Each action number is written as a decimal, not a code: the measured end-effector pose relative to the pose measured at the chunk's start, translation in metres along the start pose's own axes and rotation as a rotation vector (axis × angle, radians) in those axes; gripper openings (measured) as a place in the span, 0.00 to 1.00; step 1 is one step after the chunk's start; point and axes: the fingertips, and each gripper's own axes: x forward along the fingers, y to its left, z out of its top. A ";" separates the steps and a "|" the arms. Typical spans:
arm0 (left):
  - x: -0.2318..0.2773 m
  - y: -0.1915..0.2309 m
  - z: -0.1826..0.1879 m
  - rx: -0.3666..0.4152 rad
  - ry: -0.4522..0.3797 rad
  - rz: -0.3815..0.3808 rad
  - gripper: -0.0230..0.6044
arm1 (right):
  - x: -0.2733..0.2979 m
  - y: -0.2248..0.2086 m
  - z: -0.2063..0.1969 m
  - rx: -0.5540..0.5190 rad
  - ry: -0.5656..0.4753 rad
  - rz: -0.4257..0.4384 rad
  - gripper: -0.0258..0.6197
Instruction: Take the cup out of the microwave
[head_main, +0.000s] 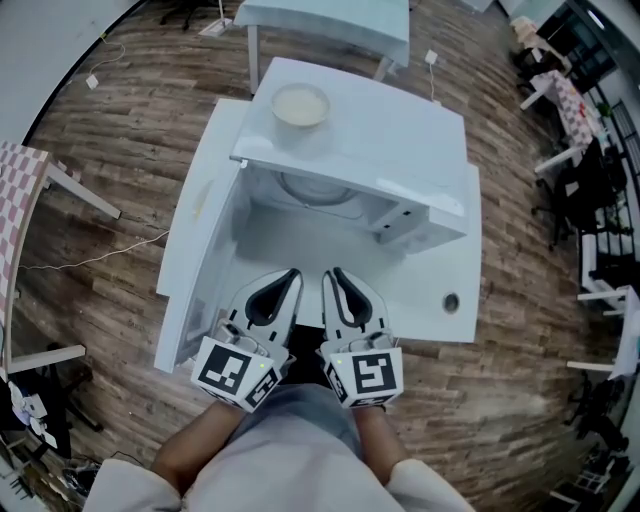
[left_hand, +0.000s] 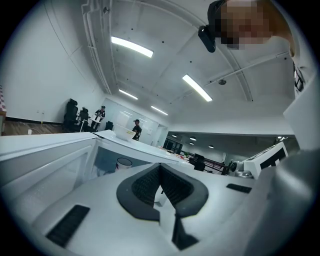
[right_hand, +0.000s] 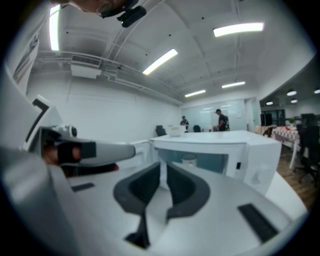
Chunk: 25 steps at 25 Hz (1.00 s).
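Head view, with both gripper views. The microwave (head_main: 400, 150) stands on the white counter (head_main: 432, 312) and covers most of it. Its door (head_main: 200, 270) hangs open along the counter's left edge. A pale bowl (head_main: 300, 104) sits on the microwave's roof, toward the back left corner.

The cup (left_hand: 124, 163) stands upright inside the open cavity. You see it in the left gripper view at the left, under the roof's front edge, and in the right gripper view (right_hand: 189, 160) just above the jaw tips. It is well apart from both grippers.

You hold your two grippers side by side over the counter's near edge, both pointing into the cavity. Your left gripper (head_main: 292, 275) has its jaws together at the tips, with nothing between them (left_hand: 160, 167). Your right gripper (head_main: 333, 274) has its jaws a narrow slit apart, also empty (right_hand: 163, 169). Neither gripper touches the microwave.
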 end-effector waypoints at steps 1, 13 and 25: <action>0.004 0.002 0.000 0.003 -0.001 0.004 0.06 | 0.003 -0.002 0.000 -0.003 0.000 -0.002 0.10; 0.028 0.020 -0.015 0.016 0.007 0.024 0.06 | 0.041 -0.025 -0.013 -0.005 0.006 -0.040 0.10; 0.039 0.040 -0.016 -0.012 0.010 0.073 0.06 | 0.081 -0.049 -0.036 0.009 0.037 -0.058 0.15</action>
